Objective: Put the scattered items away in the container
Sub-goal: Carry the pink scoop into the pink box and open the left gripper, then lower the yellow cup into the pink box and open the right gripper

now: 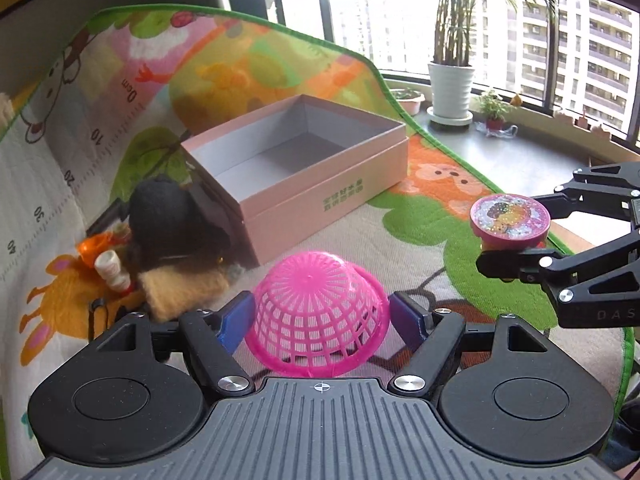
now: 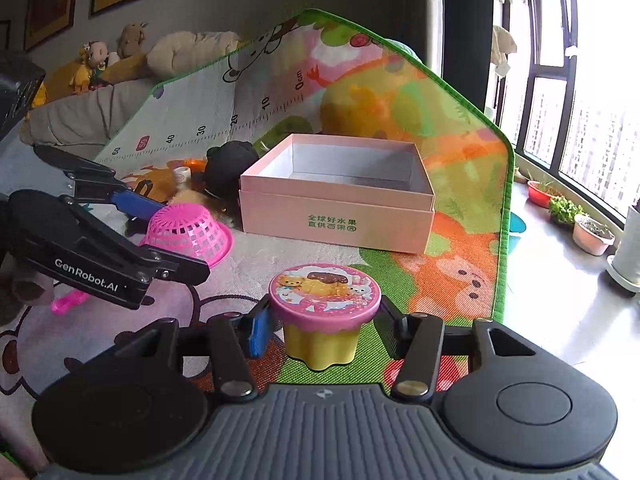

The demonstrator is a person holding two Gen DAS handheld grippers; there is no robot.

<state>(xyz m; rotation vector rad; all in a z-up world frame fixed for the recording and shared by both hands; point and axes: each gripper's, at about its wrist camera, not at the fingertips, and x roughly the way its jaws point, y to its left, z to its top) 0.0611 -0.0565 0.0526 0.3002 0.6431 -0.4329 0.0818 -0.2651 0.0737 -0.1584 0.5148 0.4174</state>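
Playmat (image 1: pixel 360 220) beside sunlit windows bears an open pink box (image 1: pixel 296 168); left gripper (image 1: pixel 320 316) jaws clasp an upturned pink basket (image 1: pixel 316 312), right gripper (image 2: pixel 324 328) jaws a pudding cup (image 2: pixel 324 312); clutter behind the box blurs.

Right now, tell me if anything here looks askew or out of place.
The pink plastic mesh basket is upside down between the left gripper's fingers. Behind it, a black plush toy lies heaped with small items against the empty pink cardboard box.

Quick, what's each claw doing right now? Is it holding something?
Left claw: closed on the upside-down pink basket.
Right claw: closed on the yellow cup with the pink lid.
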